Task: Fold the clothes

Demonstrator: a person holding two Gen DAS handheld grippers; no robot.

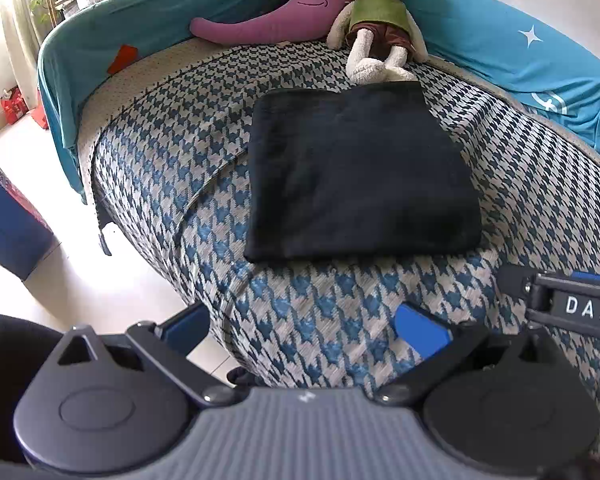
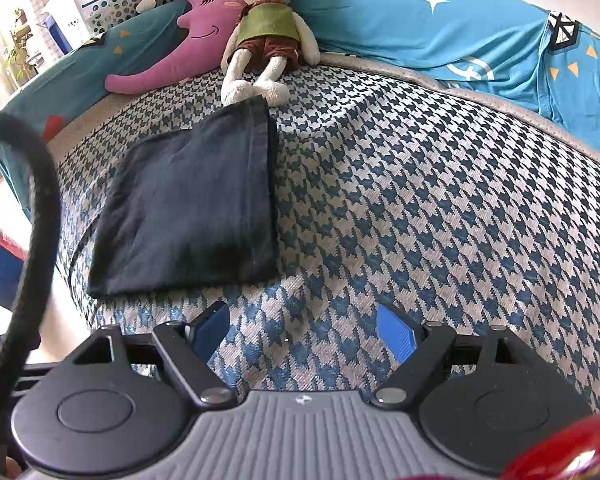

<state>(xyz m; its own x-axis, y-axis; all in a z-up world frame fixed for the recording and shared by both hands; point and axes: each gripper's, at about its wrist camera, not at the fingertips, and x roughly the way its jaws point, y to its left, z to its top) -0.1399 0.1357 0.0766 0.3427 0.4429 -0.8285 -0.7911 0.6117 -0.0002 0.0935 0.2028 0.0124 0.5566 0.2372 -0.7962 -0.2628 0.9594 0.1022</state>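
The folded dark garment (image 1: 360,172) lies flat on the houndstooth bed cover (image 2: 440,200), its long axis running away toward the plush rabbit (image 1: 378,20), straight ahead of the empty, open left gripper (image 1: 304,328) and up-left of the equally open right gripper (image 2: 304,334), so the left looks nearer.

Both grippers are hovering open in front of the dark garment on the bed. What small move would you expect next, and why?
Probably no further fold: draw both grippers back. The dark garment already lies as a flat, squared rectangle on the houndstooth bed cover. The left gripper and right gripper both stand open, empty and short of its near edge.
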